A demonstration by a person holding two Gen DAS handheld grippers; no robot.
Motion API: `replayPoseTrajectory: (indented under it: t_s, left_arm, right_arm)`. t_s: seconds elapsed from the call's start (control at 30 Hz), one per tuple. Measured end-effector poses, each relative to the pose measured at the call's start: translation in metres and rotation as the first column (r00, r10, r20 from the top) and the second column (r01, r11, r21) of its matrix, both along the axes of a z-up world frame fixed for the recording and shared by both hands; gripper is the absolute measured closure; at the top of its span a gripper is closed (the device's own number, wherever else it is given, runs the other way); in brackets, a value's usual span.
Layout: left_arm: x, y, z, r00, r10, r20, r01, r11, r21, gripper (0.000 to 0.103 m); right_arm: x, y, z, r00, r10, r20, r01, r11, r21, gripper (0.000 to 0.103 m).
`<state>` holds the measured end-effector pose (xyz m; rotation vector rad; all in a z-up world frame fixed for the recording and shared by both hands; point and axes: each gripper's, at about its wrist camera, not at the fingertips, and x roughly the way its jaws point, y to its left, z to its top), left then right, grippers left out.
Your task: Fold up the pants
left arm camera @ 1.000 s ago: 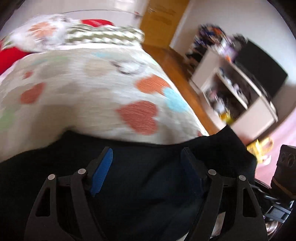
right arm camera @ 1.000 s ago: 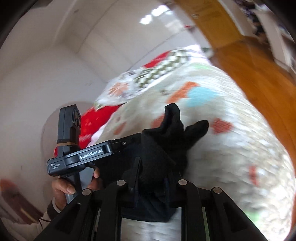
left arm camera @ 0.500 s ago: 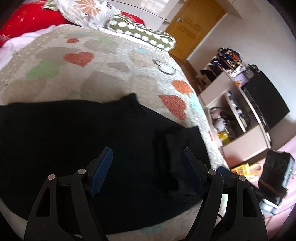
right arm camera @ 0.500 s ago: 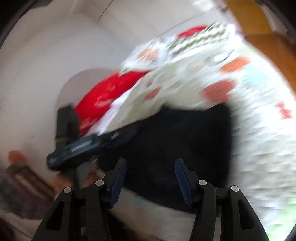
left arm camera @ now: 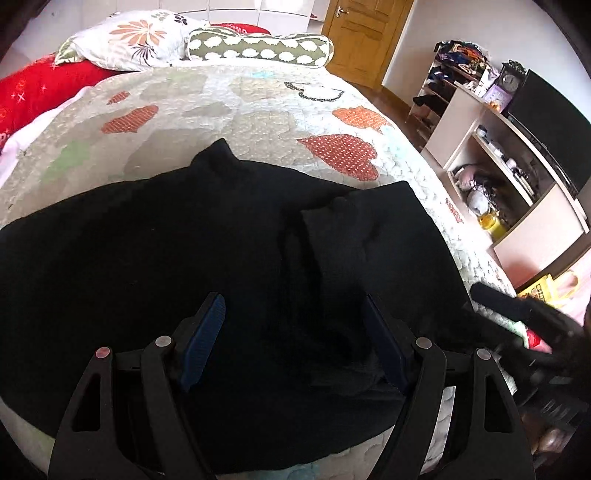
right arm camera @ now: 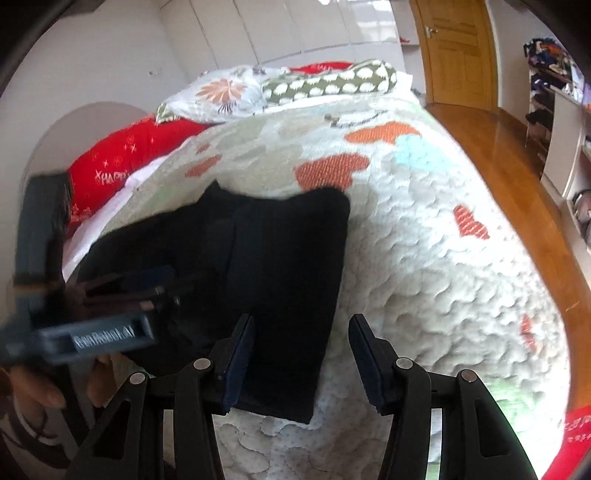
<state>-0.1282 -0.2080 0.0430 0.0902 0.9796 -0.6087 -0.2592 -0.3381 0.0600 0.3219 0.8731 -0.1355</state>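
The black pants (left arm camera: 229, 258) lie spread flat on the heart-patterned quilt (left arm camera: 258, 122), near its foot edge and well short of the pillows. One end is folded back over the rest into a squared, doubled panel; a small peak of cloth, possibly a crotch point, juts toward the pillows.

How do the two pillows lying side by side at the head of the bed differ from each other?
The floral pillow is white with orange and dark flowers; the bolster pillow is olive green with rows of white cloud shapes. The floral pillow is broad and flat, the bolster pillow long and narrow like a roll. The floral pillow leans partly on the red cushion; the bolster pillow lies nearer the door. Both rest at the head of the bed.
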Motion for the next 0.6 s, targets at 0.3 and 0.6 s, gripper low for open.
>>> replayPoseTrajectory:
  t_s: [0.3, 0.6]
  left_arm:
    - [-0.011, 0.063, 0.027, 0.993, 0.111, 0.046, -0.109, 0.993, -0.039, 0.026]
    - [-0.018, 0.122, 0.042, 0.973, 0.225, 0.056, -0.219, 0.971, -0.096, 0.026]
  right_arm:
    - [0.031, 0.022, 0.012, 0.995, 0.072, 0.069, -0.071, 0.997, -0.019, 0.053]
    - [0.059, 0.053, -0.021, 0.991, 0.129, -0.04, -0.131, 0.99, -0.061, 0.06]
